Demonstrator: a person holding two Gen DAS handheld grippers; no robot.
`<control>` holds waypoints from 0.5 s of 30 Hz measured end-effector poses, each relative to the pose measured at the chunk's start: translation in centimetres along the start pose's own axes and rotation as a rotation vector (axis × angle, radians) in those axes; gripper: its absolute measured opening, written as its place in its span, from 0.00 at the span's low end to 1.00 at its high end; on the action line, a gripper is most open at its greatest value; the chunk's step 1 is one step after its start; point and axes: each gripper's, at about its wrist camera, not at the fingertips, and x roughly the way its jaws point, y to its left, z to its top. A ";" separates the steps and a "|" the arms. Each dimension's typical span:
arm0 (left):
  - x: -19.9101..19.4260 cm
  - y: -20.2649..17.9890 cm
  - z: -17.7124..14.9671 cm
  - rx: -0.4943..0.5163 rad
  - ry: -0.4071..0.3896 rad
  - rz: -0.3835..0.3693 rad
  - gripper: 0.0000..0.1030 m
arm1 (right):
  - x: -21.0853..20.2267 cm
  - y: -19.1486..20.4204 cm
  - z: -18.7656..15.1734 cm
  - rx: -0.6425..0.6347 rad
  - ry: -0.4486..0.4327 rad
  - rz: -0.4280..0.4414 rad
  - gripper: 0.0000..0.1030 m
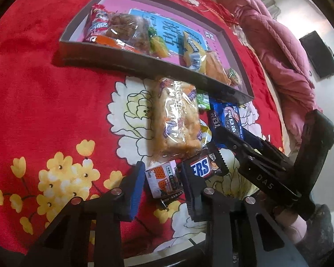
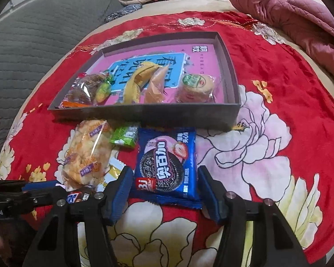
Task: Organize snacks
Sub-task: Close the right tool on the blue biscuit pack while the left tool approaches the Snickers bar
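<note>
Spreading beyond the right hand-held gripper [image 2: 164,191], bare red bedspread [image 2: 289,102] lies open rightward. Ahead, the box [image 2: 144,113] wall blocks. Its spread fingers flank the blue cookie packet [image 2: 167,164]. The left hand-held gripper [image 1: 162,178], spread, flanks a small orange-white packet [image 1: 163,181], apparently untouched, partly hiding a Snickers bar [image 1: 201,166].

Two low wrist views toward box [image 1: 144,64]

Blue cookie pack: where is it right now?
The blue cookie pack lies on the red cloth outside the box, between the open right tongs, beside the green packet.
</note>
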 end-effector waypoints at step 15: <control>-0.6 -0.1 0.0 -0.004 -0.001 0.005 0.32 | -2.1 -0.2 0.1 0.017 -0.052 0.024 0.47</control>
